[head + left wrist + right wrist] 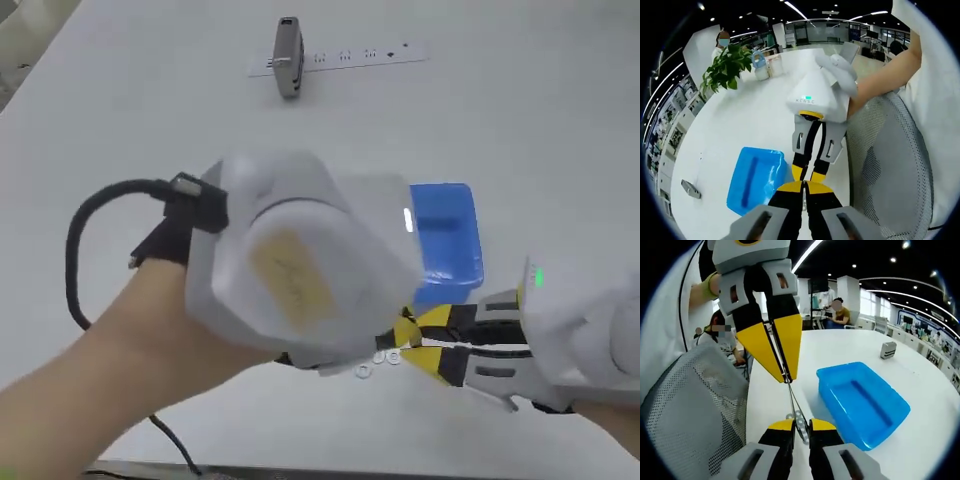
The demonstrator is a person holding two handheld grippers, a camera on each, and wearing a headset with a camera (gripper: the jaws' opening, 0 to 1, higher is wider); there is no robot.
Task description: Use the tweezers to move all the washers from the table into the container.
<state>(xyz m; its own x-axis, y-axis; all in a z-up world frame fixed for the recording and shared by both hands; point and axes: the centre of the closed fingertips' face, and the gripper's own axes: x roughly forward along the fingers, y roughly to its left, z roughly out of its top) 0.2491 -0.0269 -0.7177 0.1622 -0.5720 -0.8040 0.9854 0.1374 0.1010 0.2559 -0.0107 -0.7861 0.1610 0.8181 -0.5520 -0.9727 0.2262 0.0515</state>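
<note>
Beside the container [860, 405], left tool [787, 378] and right tool [802, 426] clamp the tweezers [794, 402]; I'd nip light, slick washers [362, 372] by the rim

The desk [520, 110] is smooth, matt white. The container [860, 402] is glossy blue plastic. The washers [796, 416] and thin tweezers [792, 397] are bright bare metal. The left hand-held gripper [786, 376] has a matt pale plastic casing. At nine o'clock in the right gripper view, the chair [700, 400] is grey woven mesh.
</note>
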